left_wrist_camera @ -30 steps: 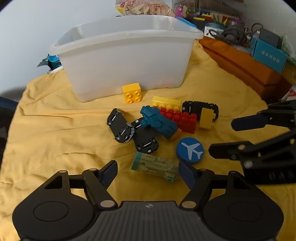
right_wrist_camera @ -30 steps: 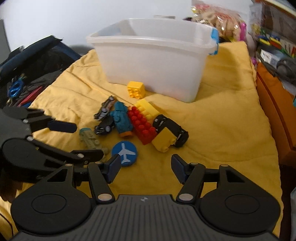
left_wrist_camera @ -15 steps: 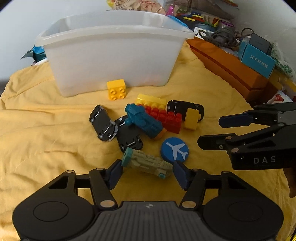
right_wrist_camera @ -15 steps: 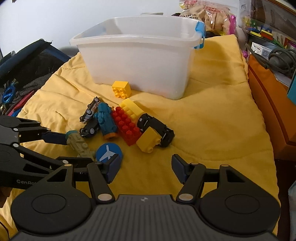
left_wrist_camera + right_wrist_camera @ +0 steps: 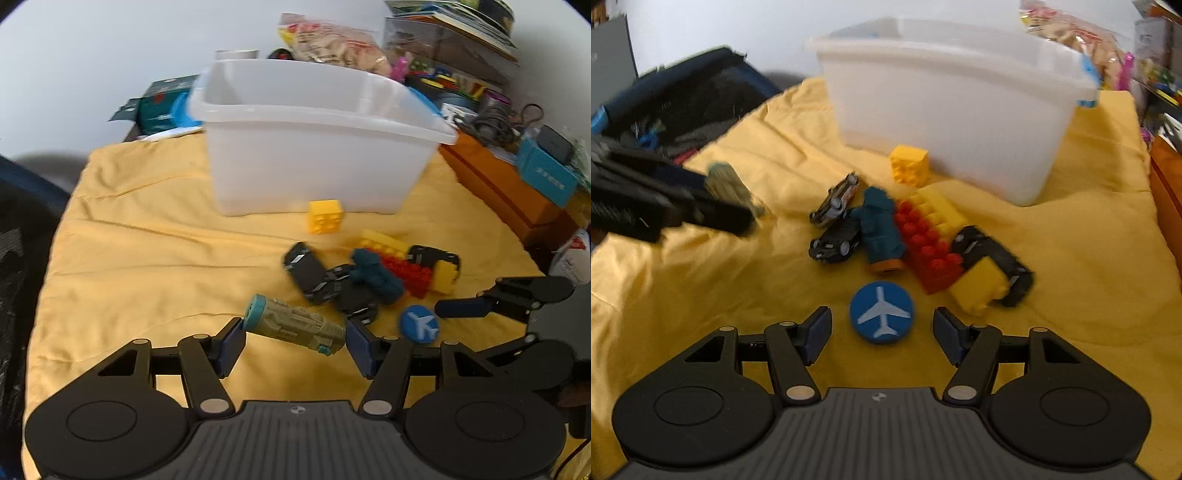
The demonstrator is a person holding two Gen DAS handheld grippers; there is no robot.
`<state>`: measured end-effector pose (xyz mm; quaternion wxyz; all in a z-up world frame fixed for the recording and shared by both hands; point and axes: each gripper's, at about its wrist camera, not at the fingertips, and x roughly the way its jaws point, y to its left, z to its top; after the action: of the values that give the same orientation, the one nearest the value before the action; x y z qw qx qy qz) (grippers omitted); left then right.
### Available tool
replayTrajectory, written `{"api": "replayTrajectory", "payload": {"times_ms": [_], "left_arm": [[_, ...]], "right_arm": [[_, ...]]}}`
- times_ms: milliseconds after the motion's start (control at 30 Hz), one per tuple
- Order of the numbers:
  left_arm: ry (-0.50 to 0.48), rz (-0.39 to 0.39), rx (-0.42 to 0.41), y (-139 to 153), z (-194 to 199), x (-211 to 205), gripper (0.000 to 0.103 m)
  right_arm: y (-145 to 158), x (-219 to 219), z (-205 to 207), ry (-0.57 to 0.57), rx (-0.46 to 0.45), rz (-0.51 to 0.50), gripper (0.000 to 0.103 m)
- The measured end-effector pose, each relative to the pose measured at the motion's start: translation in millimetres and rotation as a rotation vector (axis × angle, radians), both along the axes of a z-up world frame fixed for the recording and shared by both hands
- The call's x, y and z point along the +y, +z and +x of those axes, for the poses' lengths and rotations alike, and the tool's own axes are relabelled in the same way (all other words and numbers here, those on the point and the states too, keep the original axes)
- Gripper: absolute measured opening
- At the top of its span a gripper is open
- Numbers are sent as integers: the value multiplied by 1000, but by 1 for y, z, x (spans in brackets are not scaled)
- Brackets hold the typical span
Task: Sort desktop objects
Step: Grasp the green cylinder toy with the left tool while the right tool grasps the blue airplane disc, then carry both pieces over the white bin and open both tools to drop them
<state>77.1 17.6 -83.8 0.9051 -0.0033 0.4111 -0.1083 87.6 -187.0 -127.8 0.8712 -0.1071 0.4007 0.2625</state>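
Black tongs point(image 5: 293, 341), blue ribbed pads point(image 5: 229, 345), silver pivot screws.

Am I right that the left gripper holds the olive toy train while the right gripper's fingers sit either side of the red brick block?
Not quite: the right gripper brackets the blue airplane disc, not the red brick block, as the right wrist view shows. The left gripper does hold the olive toy train.

Home playroom or hobby room is suggested: yellow cloth point(image 5: 155, 258), toy-crammed shelves point(image 5: 454, 70) far right, snack bag point(image 5: 340, 40).
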Motion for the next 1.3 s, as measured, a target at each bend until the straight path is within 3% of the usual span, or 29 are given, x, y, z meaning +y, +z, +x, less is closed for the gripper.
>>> {"api": "replayTrajectory", "payload": {"times_ms": [33,100,133,267,400,533,633,800,1033,1133,1300], "left_arm": [[7,4,3,-1,0,3,63],[19,7,3,-1,-1,7,63],[22,5,4,0,-1,8,63],[31,-6,7,12,3,9,63],[49,-55,-17,42,18,11,63],[45,-49,-103,85,50,10,63],[61,-52,-126,109,86,12,63],[76,-17,-166,131,137,7,63],[89,40,-145,124,172,-8,64],[116,86,-125,115,180,-8,72],[127,72,-89,101,176,1,72]], "right_arm": [[-2,3,0,-4,-11,1,62],[-1,7,1,-7,-12,14,44],[2,7,2,2,-7,13,42],[25,1,-3,17,-19,53,42],[73,-13,-1,-1,-89,139,42],[128,-26,34,-37,-196,201,42],[152,-32,74,-75,-216,208,42],[163,-33,128,-117,-205,184,42],[150,-24,159,-142,-177,141,43],[141,-24,163,-169,-175,120,69],[144,-30,152,-160,-190,139,69]]}}
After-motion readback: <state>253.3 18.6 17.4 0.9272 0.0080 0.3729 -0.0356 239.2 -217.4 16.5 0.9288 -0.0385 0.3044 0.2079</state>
